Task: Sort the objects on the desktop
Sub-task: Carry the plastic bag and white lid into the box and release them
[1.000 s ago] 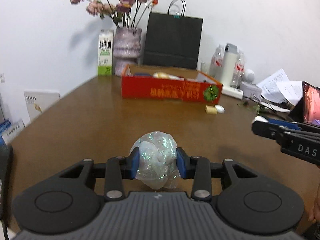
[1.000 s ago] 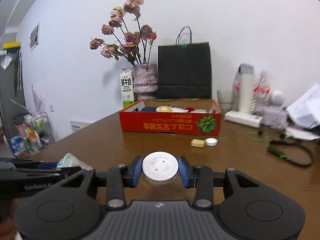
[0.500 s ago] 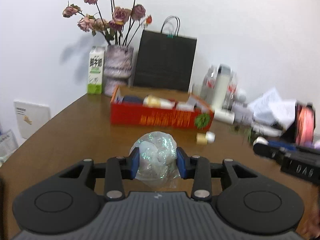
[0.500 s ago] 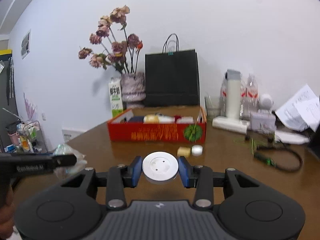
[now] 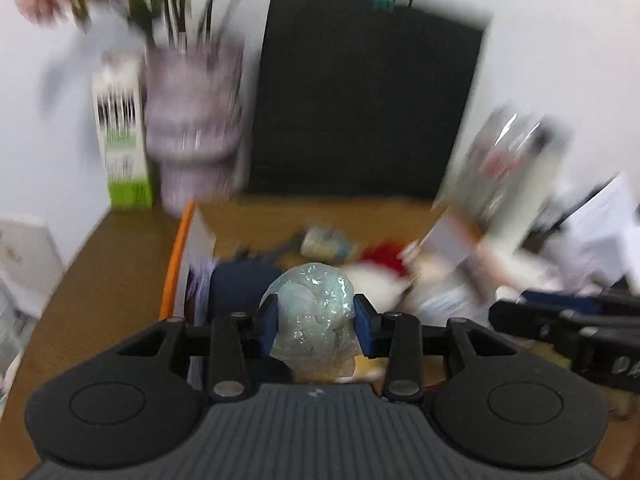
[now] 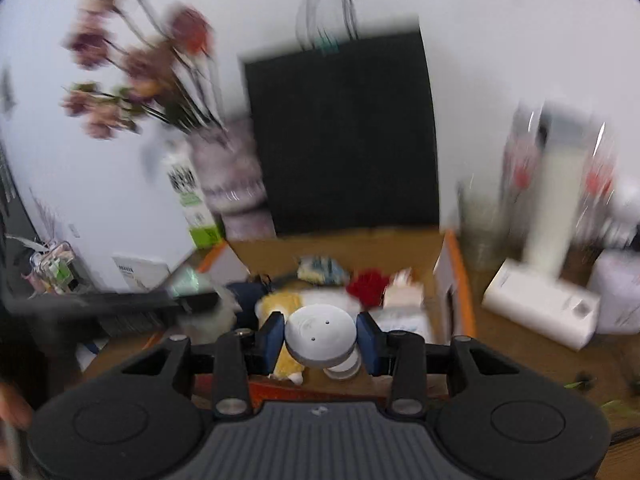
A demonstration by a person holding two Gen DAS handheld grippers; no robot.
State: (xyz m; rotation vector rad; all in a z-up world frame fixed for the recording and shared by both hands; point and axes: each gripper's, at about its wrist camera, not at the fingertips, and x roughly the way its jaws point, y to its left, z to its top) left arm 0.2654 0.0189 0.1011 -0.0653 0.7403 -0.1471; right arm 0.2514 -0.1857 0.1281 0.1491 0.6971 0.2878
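Left gripper [image 5: 314, 322] clamps a crumpled, glittery clear plastic wad [image 5: 314, 316] over the open orange cardboard box [image 5: 176, 264]. Right gripper [image 6: 321, 338] pinches a round white plastic disc [image 6: 322, 332] above the same box, over a yellow plush item [image 6: 280, 308]. Beyond, blurred: black paper bag [image 6: 340, 132], flower vase [image 5: 194, 120].

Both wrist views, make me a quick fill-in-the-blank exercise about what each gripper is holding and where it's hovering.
1. The left gripper is shut on a crumpled ____ bag.
2. The right gripper clamps a round ____ disc.
3. Both grippers hover above the open ____ box.
4. Behind the box stands a ____ paper bag.

Missing words: plastic; white; red; black
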